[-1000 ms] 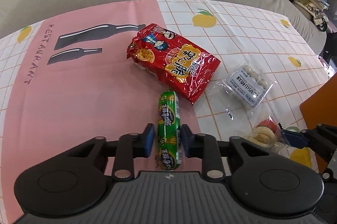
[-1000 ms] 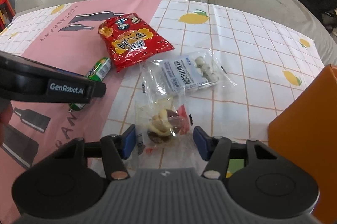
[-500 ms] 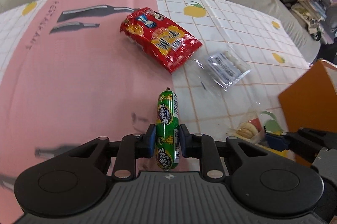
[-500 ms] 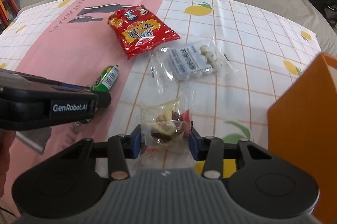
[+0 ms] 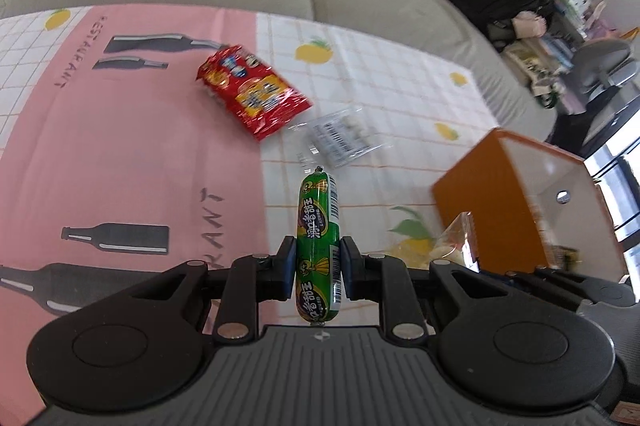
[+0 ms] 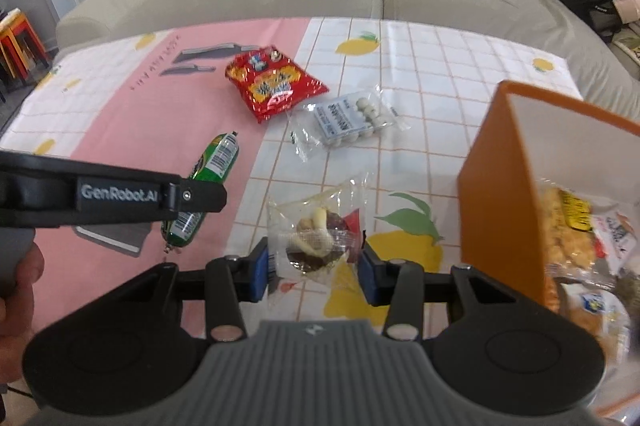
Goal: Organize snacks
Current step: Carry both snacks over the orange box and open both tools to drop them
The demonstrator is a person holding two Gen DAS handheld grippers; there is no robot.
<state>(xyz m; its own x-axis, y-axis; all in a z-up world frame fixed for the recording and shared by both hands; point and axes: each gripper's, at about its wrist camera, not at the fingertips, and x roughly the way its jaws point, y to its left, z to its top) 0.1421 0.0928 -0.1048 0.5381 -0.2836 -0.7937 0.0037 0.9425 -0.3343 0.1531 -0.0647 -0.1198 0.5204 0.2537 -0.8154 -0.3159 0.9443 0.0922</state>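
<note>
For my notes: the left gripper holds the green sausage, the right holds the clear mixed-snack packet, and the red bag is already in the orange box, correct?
Not quite: the red bag still lies on the tablecloth, outside the orange box, as the right wrist view shows. Both grips are right.

The right gripper is pinching a clear packet of mixed snacks between its blue pads at lower centre, its jaws having just been closing on it; at left, the left gripper is gripping a green sausage. A red snack bag and a clear pack of white balls are lying on the tablecloth at upper centre; an orange box at right is holding more packets.
</note>
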